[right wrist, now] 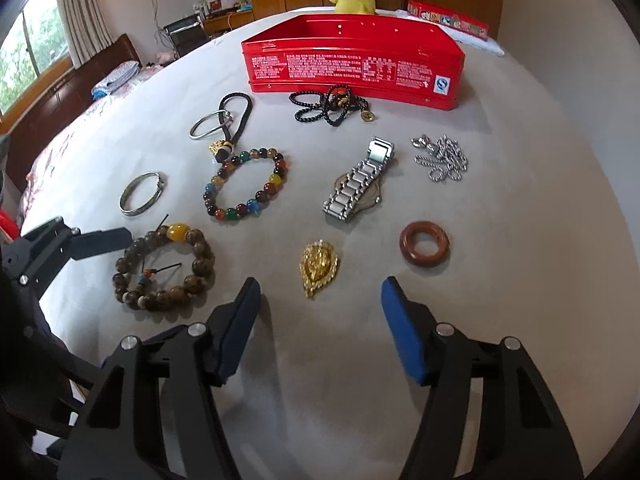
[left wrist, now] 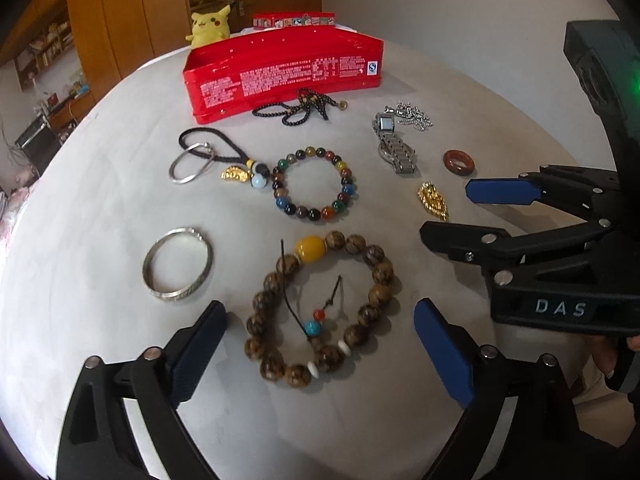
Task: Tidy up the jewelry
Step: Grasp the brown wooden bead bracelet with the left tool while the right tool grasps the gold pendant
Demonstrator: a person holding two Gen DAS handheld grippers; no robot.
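Wooden bead bracelet lies between my left hand-held gripper, released | right hand-held gripper released, gold pendant at 12 o'clock | red tin beyond.

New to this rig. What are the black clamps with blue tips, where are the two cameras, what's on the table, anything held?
Those are handheld grippers, one per hand, each with a fisheye camera looking along its fingers. One picture is from the left gripper, the other from the right gripper. Both are open and hold nothing. On the grey table lie a brown bead bracelet, a multicoloured bead bracelet, a silver bangle, a metal watch, a gold pendant, a reddish ring, a silver chain, black beads, a corded keyring and a red tin.
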